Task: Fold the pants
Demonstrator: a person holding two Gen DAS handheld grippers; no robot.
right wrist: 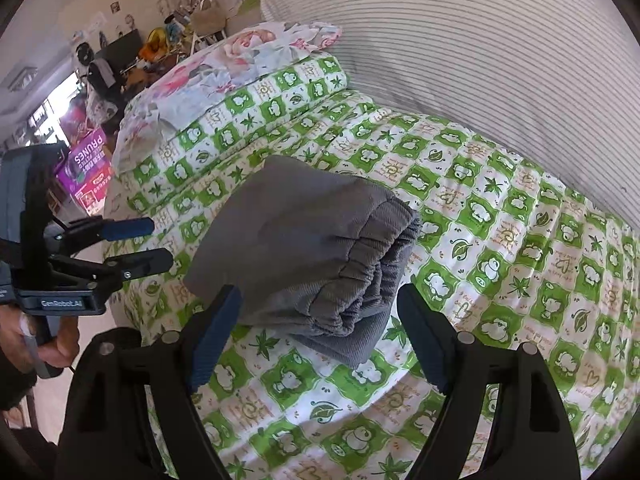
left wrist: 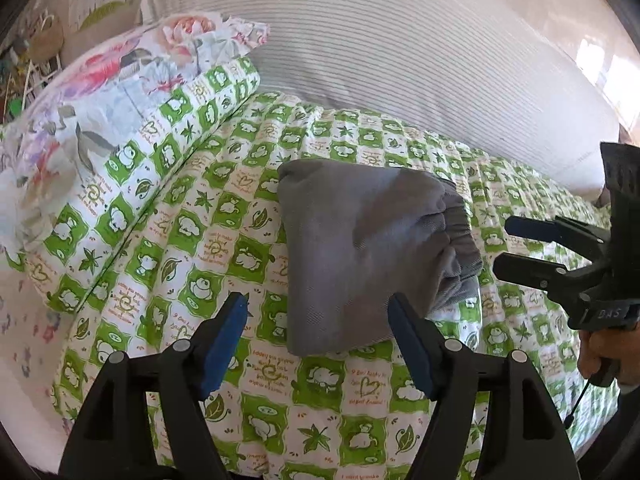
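The grey pants [left wrist: 360, 248] lie folded into a compact bundle on the green-and-white patterned bed cover [left wrist: 192, 216], elastic waistband to the right. They also show in the right wrist view [right wrist: 304, 248]. My left gripper [left wrist: 318, 304] is open and empty, just in front of the bundle's near edge. My right gripper [right wrist: 320, 296] is open and empty, its fingers on either side of the bundle's near end without touching. The right gripper also shows in the left wrist view [left wrist: 502, 246], and the left gripper in the right wrist view [right wrist: 162, 242].
A floral pillow [left wrist: 100, 92] rests on a folded green-patterned quilt at the left. A large striped white cushion [left wrist: 400, 48] lies behind the pants. A cluttered room with a purple box [right wrist: 86, 168] lies beyond the bed's left side.
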